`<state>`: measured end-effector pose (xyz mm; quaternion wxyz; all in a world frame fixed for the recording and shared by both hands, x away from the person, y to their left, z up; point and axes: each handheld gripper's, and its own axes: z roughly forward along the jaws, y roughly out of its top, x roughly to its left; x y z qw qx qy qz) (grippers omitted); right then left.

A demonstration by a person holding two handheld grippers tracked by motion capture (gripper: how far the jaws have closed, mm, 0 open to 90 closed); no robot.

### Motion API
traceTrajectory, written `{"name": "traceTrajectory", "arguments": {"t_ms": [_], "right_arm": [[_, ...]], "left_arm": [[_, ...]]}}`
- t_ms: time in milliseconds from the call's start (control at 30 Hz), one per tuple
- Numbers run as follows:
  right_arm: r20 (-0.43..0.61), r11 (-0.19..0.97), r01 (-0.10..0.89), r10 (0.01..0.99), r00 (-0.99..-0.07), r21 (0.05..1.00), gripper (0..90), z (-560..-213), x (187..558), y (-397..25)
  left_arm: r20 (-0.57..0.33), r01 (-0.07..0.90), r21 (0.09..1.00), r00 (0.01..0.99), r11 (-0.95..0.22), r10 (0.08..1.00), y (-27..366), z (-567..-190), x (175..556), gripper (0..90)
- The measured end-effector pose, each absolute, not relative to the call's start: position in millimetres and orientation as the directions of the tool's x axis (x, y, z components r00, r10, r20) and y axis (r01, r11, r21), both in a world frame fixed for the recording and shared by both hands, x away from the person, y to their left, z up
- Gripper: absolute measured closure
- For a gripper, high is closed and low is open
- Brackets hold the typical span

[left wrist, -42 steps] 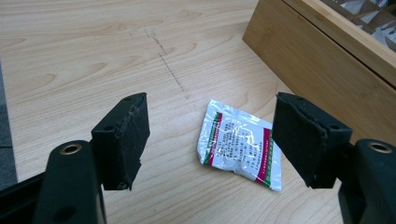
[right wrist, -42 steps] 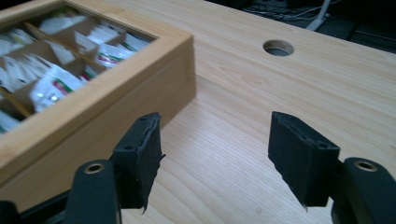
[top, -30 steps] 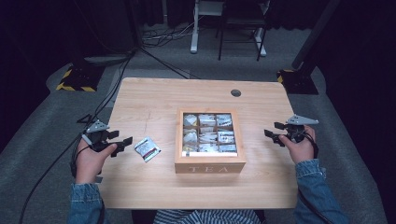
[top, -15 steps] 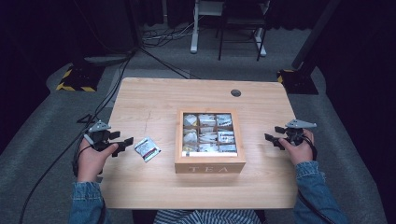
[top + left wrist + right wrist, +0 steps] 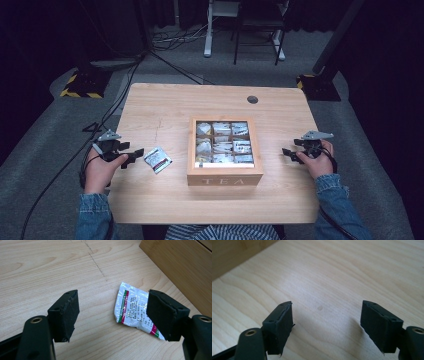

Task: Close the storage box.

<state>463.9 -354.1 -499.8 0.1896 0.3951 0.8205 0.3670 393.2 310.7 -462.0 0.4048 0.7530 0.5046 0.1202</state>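
Observation:
A wooden tea box point(image 5: 225, 172) marked TEA stands in the middle of the table, lid off, its compartments holding several tea sachets point(image 5: 222, 145). One white sachet with red and green stripes point(image 5: 157, 159) point(image 5: 133, 311) lies flat on the table left of the box. My left gripper point(image 5: 131, 157) point(image 5: 112, 315) is open just left of that sachet, low over the wood, with nothing between its pads. At the table's right edge my right gripper point(image 5: 289, 154) point(image 5: 327, 325) is open over bare wood, pointing toward the box.
The wooden table point(image 5: 165, 107) has a round cable hole point(image 5: 252, 99) at the back right. The box's side wall point(image 5: 180, 267) rises just beyond the loose sachet. Cables point(image 5: 120, 100) and stand bases lie on the grey floor behind the table.
My right gripper has drifted slightly down toward the table's front and outward. The left gripper and the loose sachet have barely moved.

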Motion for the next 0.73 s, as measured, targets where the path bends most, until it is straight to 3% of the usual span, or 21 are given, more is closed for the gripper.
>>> {"name": "traceTrajectory", "arguments": {"t_ms": [333, 733], "right_arm": [[-0.002, 0.397, 0.562, 0.818, -0.575, 0.726, 9.4, -504.1, 469.3, -353.9], [-0.001, 0.387, 0.575, 0.83, -0.557, 0.721, 6.3, -504.5, 470.6, -353.3]], "left_arm": [[-0.232, 0.671, 0.724, 0.452, -0.157, 0.861, 311.9, -464.6, 393.7, 27.4], [-0.229, 0.673, 0.722, 0.451, -0.16, 0.863, 313.1, -465.7, 394.5, 27.2]]}}
